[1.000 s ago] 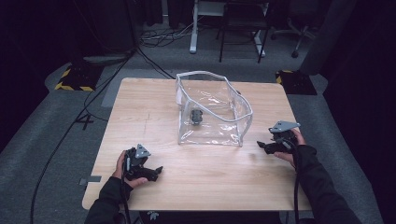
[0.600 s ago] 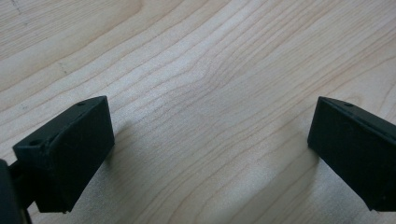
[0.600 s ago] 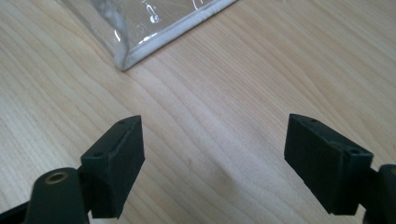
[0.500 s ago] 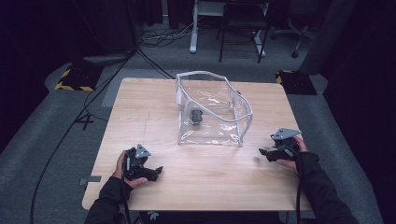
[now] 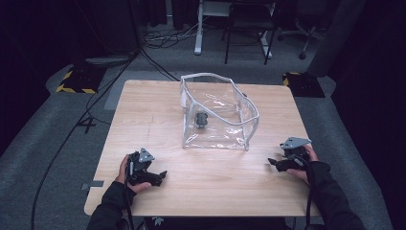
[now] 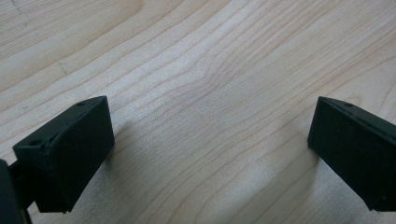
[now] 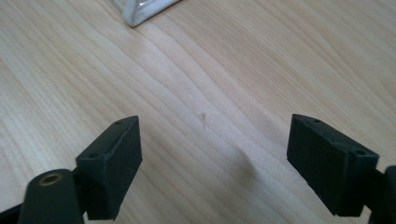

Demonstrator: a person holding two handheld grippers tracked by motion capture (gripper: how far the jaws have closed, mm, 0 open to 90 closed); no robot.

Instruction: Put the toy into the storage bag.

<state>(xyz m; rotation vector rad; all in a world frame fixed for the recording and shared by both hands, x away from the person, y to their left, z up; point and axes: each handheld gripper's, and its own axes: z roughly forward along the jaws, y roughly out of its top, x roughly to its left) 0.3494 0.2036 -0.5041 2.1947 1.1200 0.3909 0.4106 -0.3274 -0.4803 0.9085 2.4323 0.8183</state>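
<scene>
Tongs left (image 5: pixel 160 175) – apart, empty | tongs right (image 5: pixel 272 163) – just opening, empty | hands low on table (image 5: pixel 201 191)

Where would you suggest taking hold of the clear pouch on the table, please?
Probably the clear pouch's white top rim at the near right corner, from above: the mouth gapes upward and the rim stands stiff. The right claw is open, empty and nearest.

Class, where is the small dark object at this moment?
In the high view, the small dark object lies inside the clear bag, near its left wall, at the table's middle.
</scene>
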